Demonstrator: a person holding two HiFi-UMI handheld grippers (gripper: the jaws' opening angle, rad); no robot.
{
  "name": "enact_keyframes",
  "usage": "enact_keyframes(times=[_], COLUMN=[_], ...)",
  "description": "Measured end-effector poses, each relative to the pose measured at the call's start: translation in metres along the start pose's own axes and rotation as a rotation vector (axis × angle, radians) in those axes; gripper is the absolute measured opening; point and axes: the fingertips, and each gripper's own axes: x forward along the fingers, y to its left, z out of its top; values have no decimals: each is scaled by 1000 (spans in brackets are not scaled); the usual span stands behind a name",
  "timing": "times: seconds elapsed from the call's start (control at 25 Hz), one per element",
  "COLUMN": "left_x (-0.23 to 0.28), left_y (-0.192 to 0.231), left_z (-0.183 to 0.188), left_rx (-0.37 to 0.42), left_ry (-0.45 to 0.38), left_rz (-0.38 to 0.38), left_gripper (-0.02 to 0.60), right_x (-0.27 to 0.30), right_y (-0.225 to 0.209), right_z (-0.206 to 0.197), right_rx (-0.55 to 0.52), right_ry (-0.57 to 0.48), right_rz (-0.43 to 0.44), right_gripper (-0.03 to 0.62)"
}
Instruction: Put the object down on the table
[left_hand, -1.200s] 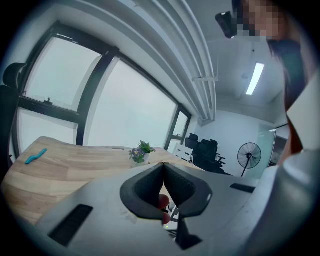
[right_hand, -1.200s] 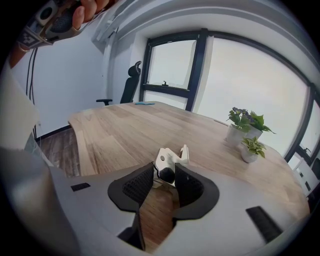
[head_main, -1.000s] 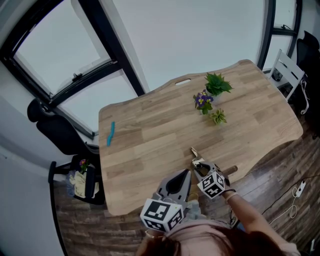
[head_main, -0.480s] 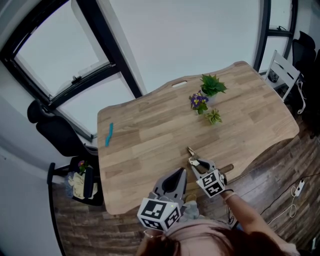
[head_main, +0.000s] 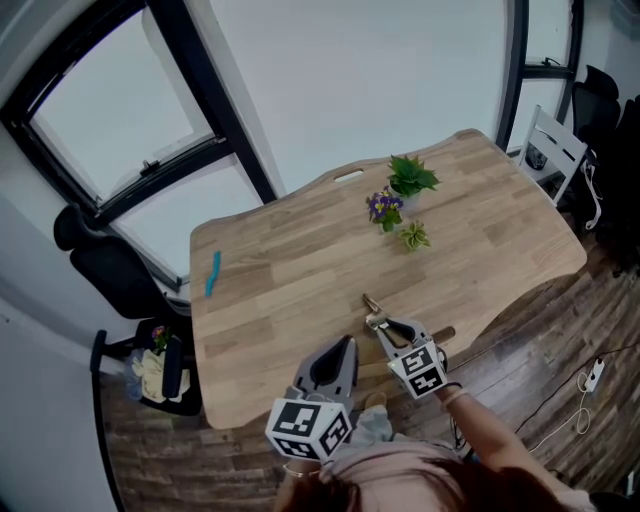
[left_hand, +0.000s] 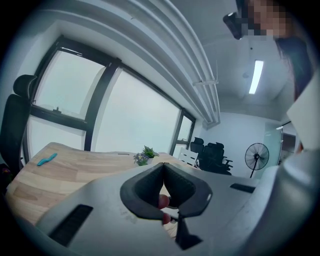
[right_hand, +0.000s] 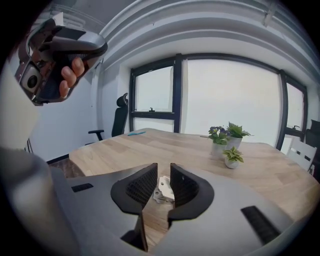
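While on tbl (right_hand: 165, 146), metal obj. (right_hand: 164, 189) loose.

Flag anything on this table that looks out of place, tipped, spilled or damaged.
Nothing stands out. The three potted plants stand upright together, the small metal object lies on the table, and the blue item lies alone near the left edge. Nothing is spilled.

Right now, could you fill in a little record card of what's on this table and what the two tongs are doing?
surface: wooden table
greenery: three small potted plants, grouped at the far side
stray item: small blue object near the left edge; what it is I cannot tell
left tongs: shut, nothing between them
right tongs: jaws apart, have just been closing
item put down: small metal piece, seen through the right tongs' gap, apparently lying on the table, not pinched
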Motion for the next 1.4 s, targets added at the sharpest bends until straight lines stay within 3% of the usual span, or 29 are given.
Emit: enact_keyframes(times=[0.44, 1.08, 1.4], left_x=[-13, -22, -25], left_y=[-10, -46, -56], left_z=[-5, -4, -1], left_rx=[57, 89, 100], left_ry=[-4, -23, -30], left_rz=[47, 8, -6], left_gripper=[3, 3, 2], right_x=[-50, -128, -163], right_y=[-5, -12, -10], right_z=[27, 65, 82], right_rx=[47, 95, 121], right_ry=[-95, -219, -287], right_rz=[-35, -108, -87], right_gripper=[41, 0, 0])
